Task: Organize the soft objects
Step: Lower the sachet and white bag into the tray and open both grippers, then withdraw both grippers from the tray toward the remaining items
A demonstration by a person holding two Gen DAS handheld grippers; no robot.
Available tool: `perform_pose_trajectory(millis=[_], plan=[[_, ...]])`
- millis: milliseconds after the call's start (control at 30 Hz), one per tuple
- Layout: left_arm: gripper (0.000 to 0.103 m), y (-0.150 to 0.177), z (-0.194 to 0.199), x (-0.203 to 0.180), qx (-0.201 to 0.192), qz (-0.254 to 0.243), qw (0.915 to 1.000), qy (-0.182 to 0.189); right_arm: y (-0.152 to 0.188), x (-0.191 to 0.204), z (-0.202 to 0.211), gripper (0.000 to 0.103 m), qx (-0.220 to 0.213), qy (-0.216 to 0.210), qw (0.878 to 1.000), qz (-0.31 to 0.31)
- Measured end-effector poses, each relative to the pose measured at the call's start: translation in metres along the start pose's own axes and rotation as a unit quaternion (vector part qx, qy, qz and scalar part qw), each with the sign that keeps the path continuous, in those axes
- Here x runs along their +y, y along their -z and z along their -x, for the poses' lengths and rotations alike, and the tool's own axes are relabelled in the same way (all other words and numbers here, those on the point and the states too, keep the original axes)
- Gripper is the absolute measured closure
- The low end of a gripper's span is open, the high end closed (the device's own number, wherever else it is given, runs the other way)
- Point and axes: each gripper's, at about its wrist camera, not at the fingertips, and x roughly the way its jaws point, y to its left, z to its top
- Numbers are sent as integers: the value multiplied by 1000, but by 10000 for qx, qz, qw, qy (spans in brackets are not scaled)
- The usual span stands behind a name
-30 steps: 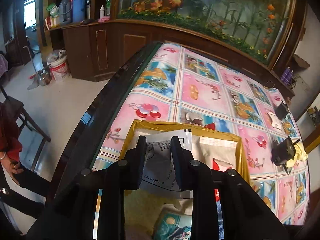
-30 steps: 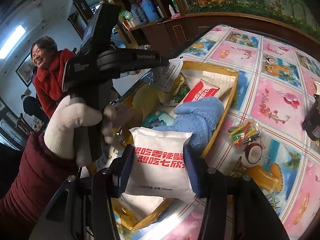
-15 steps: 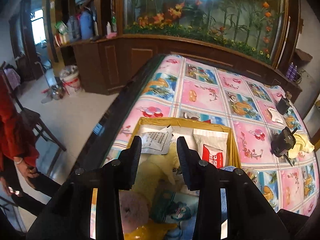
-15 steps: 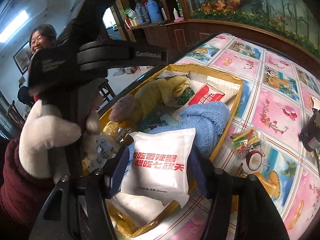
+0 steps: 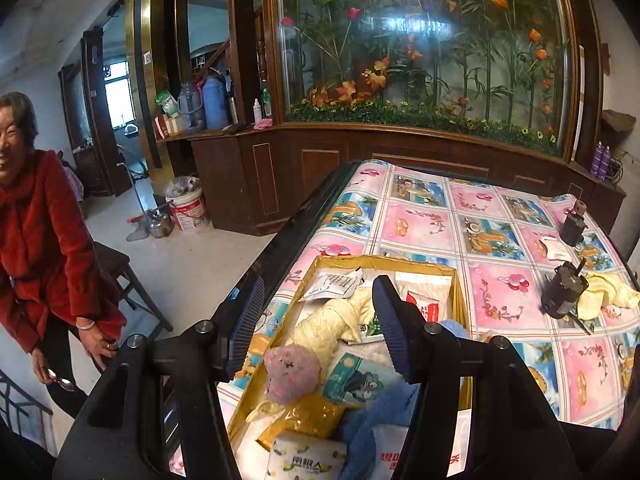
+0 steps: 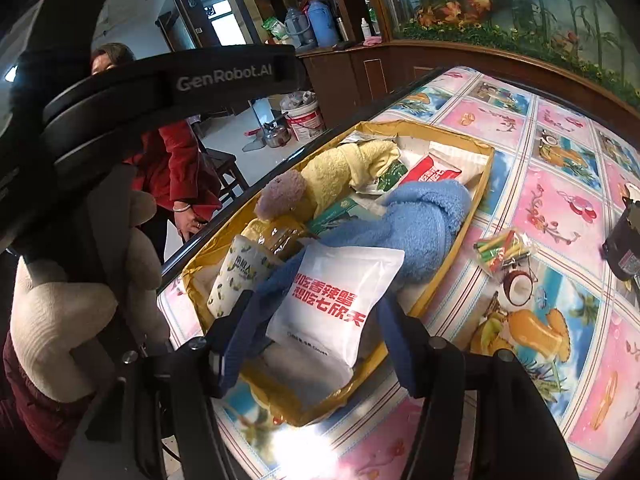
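Note:
A yellow cardboard box (image 5: 384,261) (image 6: 440,133) on the flowered tablecloth holds soft items: a yellow towel (image 5: 332,326) (image 6: 340,168), a pink plush ball (image 5: 292,370) (image 6: 282,194), a blue towel (image 6: 424,216) and a tissue pack (image 5: 306,460) (image 6: 236,276). My left gripper (image 5: 320,314) hovers above the box, its jaws opening with nothing between them. A white paper sachet (image 5: 334,284) lies at the box's far end. My right gripper (image 6: 314,326) is low over the near end. A white pouch with red letters (image 6: 336,300) rests on the blue towel between its fingers, and the left pad stands clear of it.
A person in a red coat (image 5: 36,248) bends beside the table's left edge, near a dark stool (image 5: 120,276). Two dark motors (image 5: 564,292) and a yellow cloth (image 5: 608,296) lie at the right. A packet of coloured sticks (image 6: 504,250) sits right of the box.
My left gripper let go of the paper sachet, which now lies in the box, then rose, drew back and opened wider. The right jaws widened and the white pouch settled onto the blue towel.

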Motion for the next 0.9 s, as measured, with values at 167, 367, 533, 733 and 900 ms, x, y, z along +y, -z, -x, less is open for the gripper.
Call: perform_pose_trajectory(millis=[167,367,533,733,900], plan=[[46,6,11,-6,-81,-101,9998,-152,6,3,3,42,-6,37,10000,-1],[46,9,17,-8,-79,-105,9997,-210,10,4,4,22,-56,95,9999,18],[46,14,25,-6,-70,-68,9996,-265,9,1,9,22,-133,27,9998,-128],[46,15,28,-4,-70,-62,9996,-266,9,1,21,22,-327,-41,9993,-171],[46,18,42,-6,-168,-58,9997,-195,13,-6,32,22,-417,-46,9988,-256]])
